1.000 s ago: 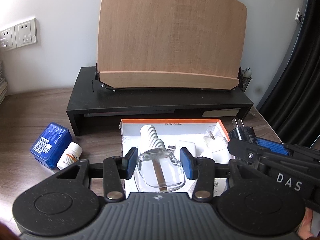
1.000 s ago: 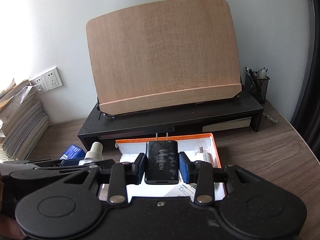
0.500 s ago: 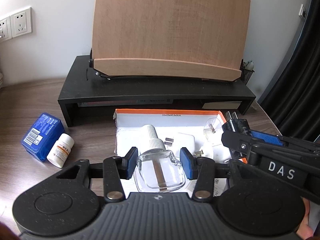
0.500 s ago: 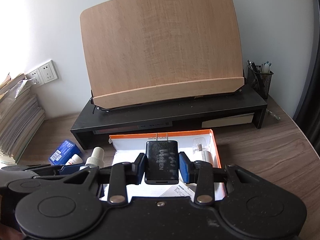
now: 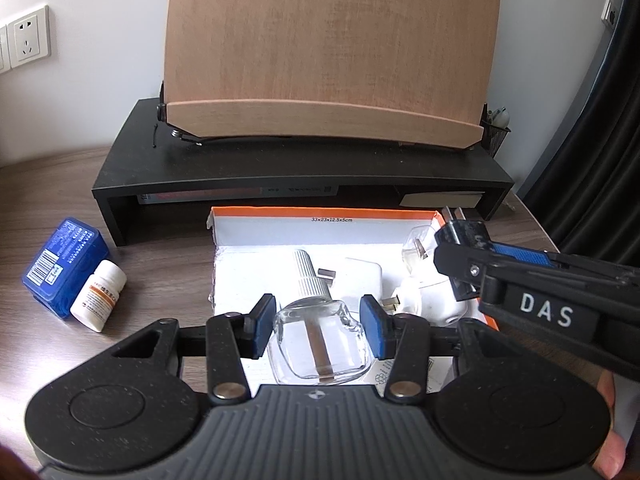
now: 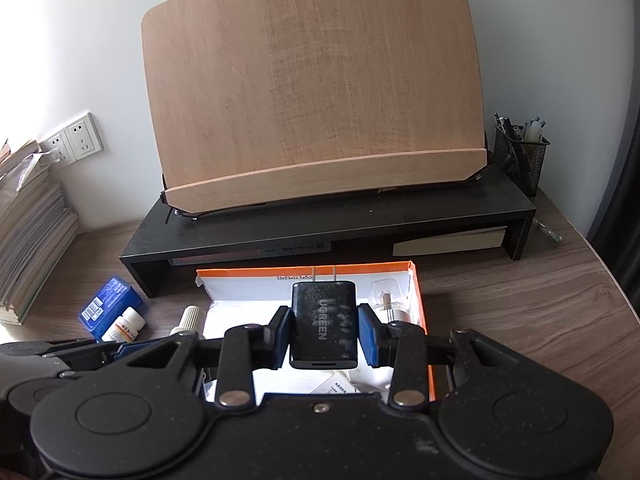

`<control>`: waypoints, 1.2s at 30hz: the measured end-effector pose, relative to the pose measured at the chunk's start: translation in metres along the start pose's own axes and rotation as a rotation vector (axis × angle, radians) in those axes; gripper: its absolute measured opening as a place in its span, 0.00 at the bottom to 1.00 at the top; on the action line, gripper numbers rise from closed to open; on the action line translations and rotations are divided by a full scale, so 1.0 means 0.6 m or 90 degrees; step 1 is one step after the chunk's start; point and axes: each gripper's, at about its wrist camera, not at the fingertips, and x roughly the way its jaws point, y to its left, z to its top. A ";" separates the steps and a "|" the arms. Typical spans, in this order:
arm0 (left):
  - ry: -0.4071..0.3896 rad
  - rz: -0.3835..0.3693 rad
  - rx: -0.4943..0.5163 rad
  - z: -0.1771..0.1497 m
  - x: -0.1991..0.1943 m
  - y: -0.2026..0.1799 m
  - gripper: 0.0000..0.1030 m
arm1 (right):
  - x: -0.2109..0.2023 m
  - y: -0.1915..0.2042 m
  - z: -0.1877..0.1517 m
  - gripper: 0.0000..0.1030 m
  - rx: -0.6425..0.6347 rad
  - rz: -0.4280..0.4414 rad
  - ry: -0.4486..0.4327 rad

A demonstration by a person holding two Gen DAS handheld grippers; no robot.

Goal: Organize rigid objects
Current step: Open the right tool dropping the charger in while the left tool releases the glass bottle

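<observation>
The left tool (image 5: 318, 330) pinches a clear glass refill bottle (image 5: 318, 342), the right tool (image 6: 323, 338) a black plug charger (image 6: 323, 322), both above the orange-rimmed white box (image 5: 320, 213), likely for stowing inside.

black charger (image 6: 323, 322), clear bottle (image 5: 319, 345) — orange-rimmed white box (image 5: 320, 213), blue tin (image 5: 64, 266)

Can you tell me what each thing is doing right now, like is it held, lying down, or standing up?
left gripper: shut on the clear bottle
clear bottle: held over the box, white cap on
right gripper: shut on the black charger
black charger: held over the box, prongs pointing away
orange box: open, already holding a white plug
pill bottle: lying on its side, capped
blue case: closed, beside the pill bottle
</observation>
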 end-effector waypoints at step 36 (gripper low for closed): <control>0.003 -0.082 -0.035 -0.005 -0.004 0.027 0.53 | 0.011 0.022 0.022 0.50 -0.009 -0.021 -0.013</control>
